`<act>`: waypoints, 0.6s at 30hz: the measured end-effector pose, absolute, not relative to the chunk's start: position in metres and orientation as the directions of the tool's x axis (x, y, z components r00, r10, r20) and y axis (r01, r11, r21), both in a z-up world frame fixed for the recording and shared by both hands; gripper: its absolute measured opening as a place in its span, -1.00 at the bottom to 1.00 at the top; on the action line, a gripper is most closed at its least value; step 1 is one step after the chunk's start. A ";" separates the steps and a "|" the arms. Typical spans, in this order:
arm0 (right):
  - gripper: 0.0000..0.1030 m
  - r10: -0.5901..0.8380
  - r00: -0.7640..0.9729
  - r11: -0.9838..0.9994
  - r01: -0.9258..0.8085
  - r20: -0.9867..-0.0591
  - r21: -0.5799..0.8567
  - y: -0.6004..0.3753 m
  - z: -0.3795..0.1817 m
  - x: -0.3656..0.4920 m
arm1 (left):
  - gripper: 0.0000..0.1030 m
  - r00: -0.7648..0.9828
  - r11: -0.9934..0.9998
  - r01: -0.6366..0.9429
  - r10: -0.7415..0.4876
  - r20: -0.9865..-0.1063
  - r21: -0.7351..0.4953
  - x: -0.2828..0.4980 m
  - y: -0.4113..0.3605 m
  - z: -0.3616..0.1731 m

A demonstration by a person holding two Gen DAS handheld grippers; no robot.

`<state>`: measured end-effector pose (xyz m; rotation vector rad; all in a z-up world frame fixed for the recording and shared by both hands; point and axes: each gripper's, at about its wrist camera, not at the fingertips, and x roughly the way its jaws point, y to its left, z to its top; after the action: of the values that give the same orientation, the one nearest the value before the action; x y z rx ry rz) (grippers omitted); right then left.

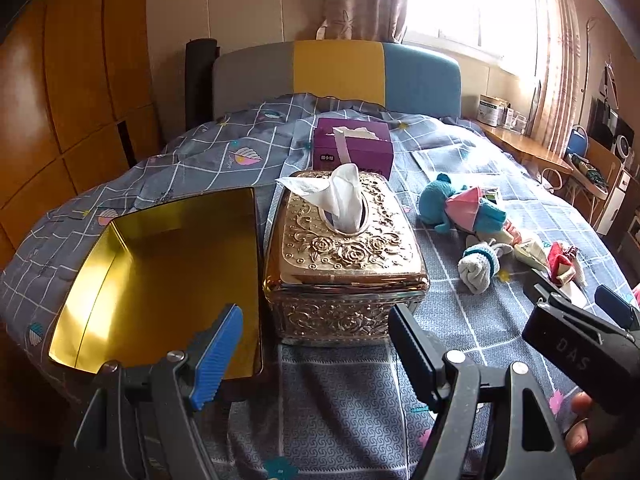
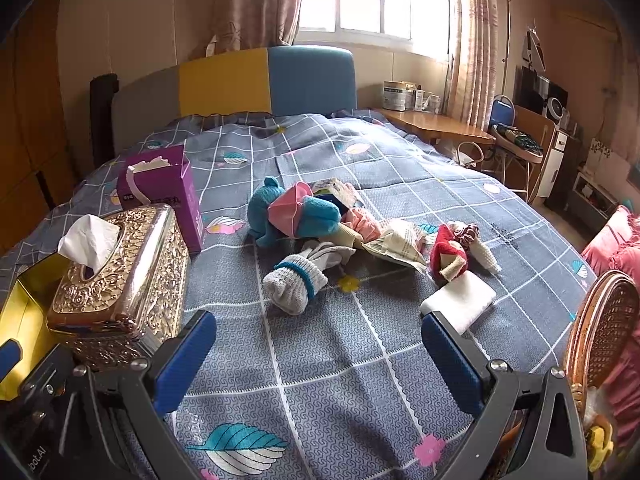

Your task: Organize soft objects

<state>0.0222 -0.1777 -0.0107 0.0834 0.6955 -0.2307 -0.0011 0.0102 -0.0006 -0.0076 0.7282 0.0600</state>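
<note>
A pile of soft things lies on the bed: a blue plush toy (image 2: 276, 210) with a pink piece, a rolled grey sock with a blue band (image 2: 296, 282), a red and cream knit item (image 2: 448, 254), and a white folded cloth (image 2: 460, 298). The pile also shows in the left wrist view (image 1: 480, 236). An empty gold tin (image 1: 160, 284) sits left of an ornate gold tissue box (image 1: 344, 256). My left gripper (image 1: 316, 344) is open and empty, just short of the tin and tissue box. My right gripper (image 2: 320, 356) is open and empty, short of the sock.
A purple tissue box (image 2: 168, 192) stands behind the gold one. A wicker chair back (image 2: 600, 332) stands at the bed's right edge. A wooden desk (image 2: 436, 124) and clutter line the far right. The headboard (image 2: 264, 80) is at the far end.
</note>
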 end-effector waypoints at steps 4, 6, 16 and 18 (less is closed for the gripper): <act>1.00 -0.182 0.742 0.971 0.238 -0.645 0.000 -0.178 -0.011 0.022 | 0.48 0.745 0.998 -0.059 0.053 -0.665 0.013 -0.002 0.011 0.000; 1.00 -0.181 0.743 0.971 0.237 -0.644 0.000 -0.177 -0.011 0.022 | 0.48 0.745 0.998 -0.059 0.052 -0.665 0.011 -0.002 0.011 0.000; 1.00 -0.181 0.744 0.972 0.237 -0.643 0.000 -0.178 -0.010 0.021 | 0.48 0.745 0.998 -0.059 0.052 -0.665 0.012 -0.004 0.011 0.000; 1.00 -0.182 0.744 0.971 0.237 -0.642 -0.001 -0.178 -0.010 0.022 | 0.48 0.745 0.998 -0.059 0.054 -0.665 0.014 -0.004 0.011 0.000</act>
<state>0.0216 -0.1777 -0.0105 0.0828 0.6942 -0.2300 -0.0038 0.0107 0.0001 -0.0083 0.7273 0.0619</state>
